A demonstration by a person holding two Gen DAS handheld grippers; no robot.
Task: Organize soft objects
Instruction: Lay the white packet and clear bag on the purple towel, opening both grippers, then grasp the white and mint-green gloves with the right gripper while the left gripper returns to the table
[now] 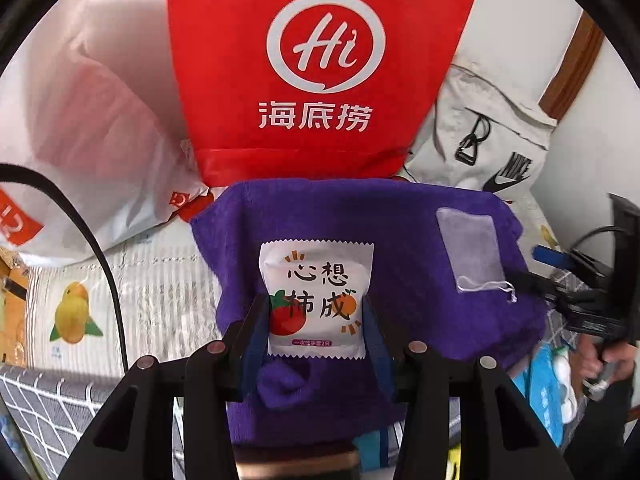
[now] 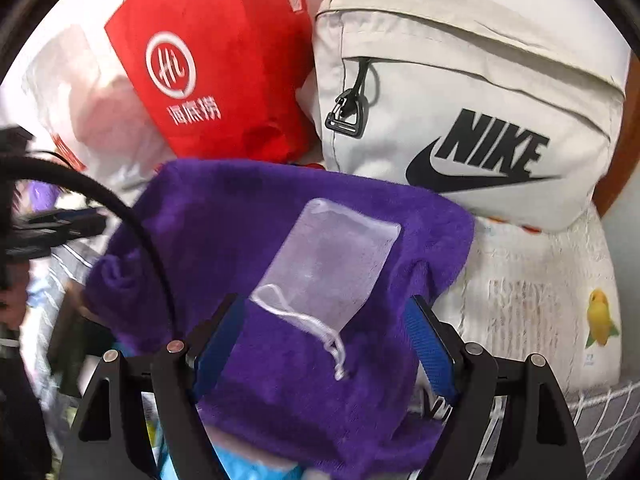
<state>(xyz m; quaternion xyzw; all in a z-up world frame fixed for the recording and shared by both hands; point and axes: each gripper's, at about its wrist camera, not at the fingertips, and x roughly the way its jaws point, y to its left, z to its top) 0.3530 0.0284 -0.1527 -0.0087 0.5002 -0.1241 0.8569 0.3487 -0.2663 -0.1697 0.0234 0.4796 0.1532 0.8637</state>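
From the left wrist, the left tool is clamped on a white packet printed with fruit, one pad against each side edge. The packet sits over a purple towel, which lies on a quilted mat in front of a red bag, a white plastic bag and a grey sports bag. A small mesh pouch lies flat on the towel, to the right of the packet. At the right edge the right tool shows only in part.

The packet is slick and puffy. Squeezed only by its edges, it could buckle or slide out, and if it is let go on a sloping fold of the towel it may slip off.

From the right wrist, the right tool has its jaws wide apart, with the pouch and its white drawstring lying loose between them on the towel; the pads touch neither. The grey sports bag and red bag stand behind.

The pouch is light and flimsy. The blue pads could snag its drawstring and drag it away, or catch the towel's pile and rumple the whole stack.
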